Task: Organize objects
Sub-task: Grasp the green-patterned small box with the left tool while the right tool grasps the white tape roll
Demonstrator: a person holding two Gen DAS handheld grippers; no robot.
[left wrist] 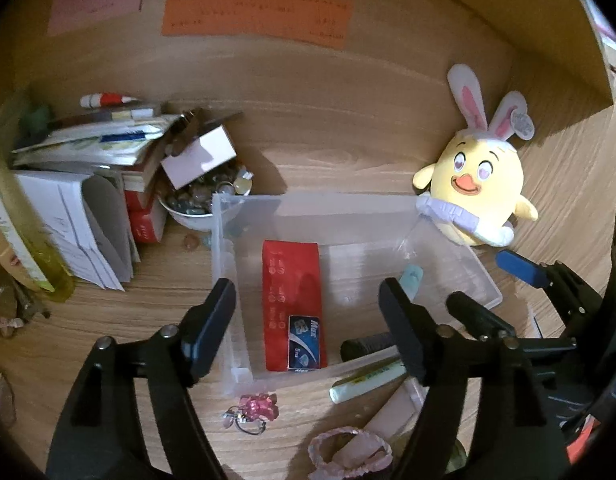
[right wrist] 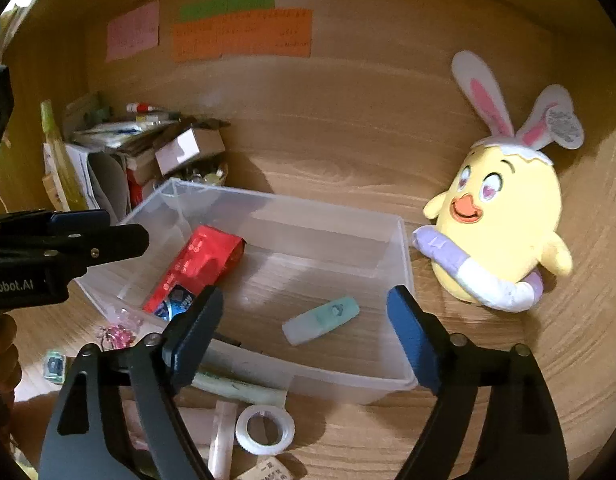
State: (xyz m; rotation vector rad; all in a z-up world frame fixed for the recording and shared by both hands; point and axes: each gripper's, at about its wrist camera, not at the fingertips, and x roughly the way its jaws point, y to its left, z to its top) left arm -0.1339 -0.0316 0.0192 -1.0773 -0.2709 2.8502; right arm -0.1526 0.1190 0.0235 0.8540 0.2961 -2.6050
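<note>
A clear plastic bin (left wrist: 308,200) (right wrist: 288,202) sits on the wooden desk. A red packet (left wrist: 292,280) (right wrist: 204,260) lies inside it at the left, with a small blue box (left wrist: 304,342) (right wrist: 176,300) at its near end. A mint-green capped marker (left wrist: 412,280) (right wrist: 322,318) lies on the bin floor further right. My left gripper (left wrist: 308,292) hangs open over the bin's near left part, with nothing between its fingers. My right gripper (right wrist: 306,296) is open above the bin's near edge, also with nothing in it.
A yellow plush chick (left wrist: 480,184) (right wrist: 504,216) leans on the wall right of the bin. Stacked books (left wrist: 88,152) and a bowl of stones (left wrist: 204,200) crowd the left. In front of the bin lie a pale green tube (left wrist: 368,382), a pink charm (left wrist: 260,404), a tape roll (right wrist: 264,426) and a pink scrunchie (left wrist: 348,452).
</note>
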